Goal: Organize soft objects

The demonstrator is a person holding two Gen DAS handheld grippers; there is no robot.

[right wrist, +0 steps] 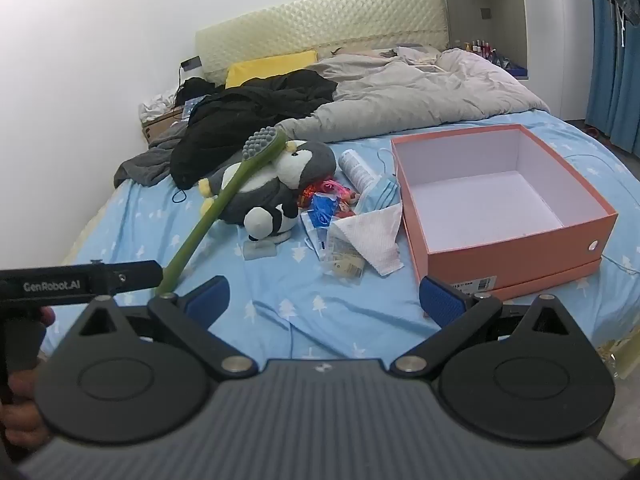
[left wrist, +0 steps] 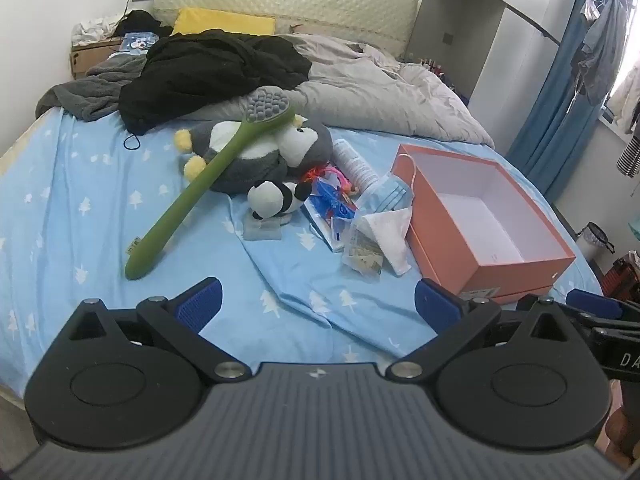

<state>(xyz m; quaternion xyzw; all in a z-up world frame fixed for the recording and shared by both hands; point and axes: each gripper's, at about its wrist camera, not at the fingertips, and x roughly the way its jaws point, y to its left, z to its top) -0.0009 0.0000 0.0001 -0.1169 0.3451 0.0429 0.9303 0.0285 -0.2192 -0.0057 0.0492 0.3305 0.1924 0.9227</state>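
Both grippers hovering wide, holding nothing: left gripper, right gripper. Small black-and-white plush panda lying ahead mid-bed, left of empty orange cardboard box, probably nearer the left gripper

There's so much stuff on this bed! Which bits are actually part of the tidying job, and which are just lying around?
Likely part of the job:
- grey penguin plush
- small panda plush
- face masks
- open orange box, empty inside
- left gripper and right gripper, both open

Probably just lying about:
- green brush
- black clothes
- grey duvet
- yellow pillow
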